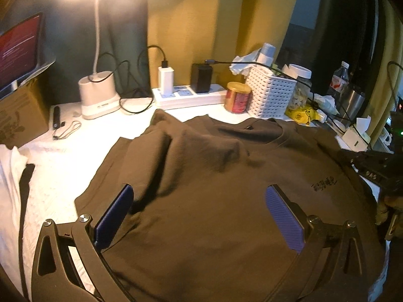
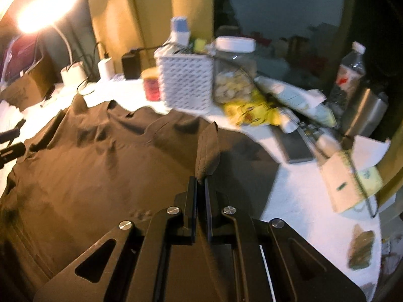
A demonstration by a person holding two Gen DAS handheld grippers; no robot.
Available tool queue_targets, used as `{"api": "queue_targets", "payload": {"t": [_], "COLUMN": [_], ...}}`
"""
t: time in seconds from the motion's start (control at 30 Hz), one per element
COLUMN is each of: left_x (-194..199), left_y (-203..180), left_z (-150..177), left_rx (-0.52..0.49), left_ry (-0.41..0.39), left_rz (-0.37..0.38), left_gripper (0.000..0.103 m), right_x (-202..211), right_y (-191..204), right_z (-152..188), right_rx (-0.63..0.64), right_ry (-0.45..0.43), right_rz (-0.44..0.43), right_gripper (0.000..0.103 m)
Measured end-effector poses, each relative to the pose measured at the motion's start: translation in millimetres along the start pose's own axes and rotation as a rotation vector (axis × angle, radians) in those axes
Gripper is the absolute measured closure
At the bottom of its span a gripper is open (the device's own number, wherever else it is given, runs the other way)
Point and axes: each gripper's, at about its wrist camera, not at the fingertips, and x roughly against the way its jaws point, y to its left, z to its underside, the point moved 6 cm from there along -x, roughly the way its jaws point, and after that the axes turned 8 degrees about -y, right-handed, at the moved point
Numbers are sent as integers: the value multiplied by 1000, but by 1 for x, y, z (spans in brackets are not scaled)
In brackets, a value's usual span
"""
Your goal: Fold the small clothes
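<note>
The brown shirt (image 1: 226, 176) lies spread on the white worktop (image 1: 63, 156), collar away from both grippers; the right gripper (image 2: 200, 183) pinches its right edge, lifted clear, while the left gripper (image 1: 199, 201) hangs wide open over the chest.

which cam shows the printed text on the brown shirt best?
Left wrist: the dark print on the brown shirt is in plain sight, though unreadable. Right wrist shows only a faint blurred mark near the right gripper, which pinches a fold.
</note>
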Motion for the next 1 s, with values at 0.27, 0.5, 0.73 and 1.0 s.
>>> {"api": "queue_targets", "payload": {"t": [0.27, 0.5, 0.73, 1.0], "left_x": [9, 11, 19, 31], "left_y": [10, 2, -9, -2], "left_z": [3, 9, 16, 22], "left_rx": [-5, -15, -31, -26], "left_ry": [-2, 3, 10, 5], "left_rz": [2, 17, 21, 0], "left_gripper": [1, 1, 1, 1], "right_x": [-13, 25, 31, 39], "right_y": [23, 0, -25, 13], "right_z": [10, 17, 59, 73], "right_rx": [-61, -74, -143, -105], "right_ry": [40, 23, 82, 102], "right_rz": [-63, -12, 3, -102], "right_gripper": [70, 50, 50, 50]}}
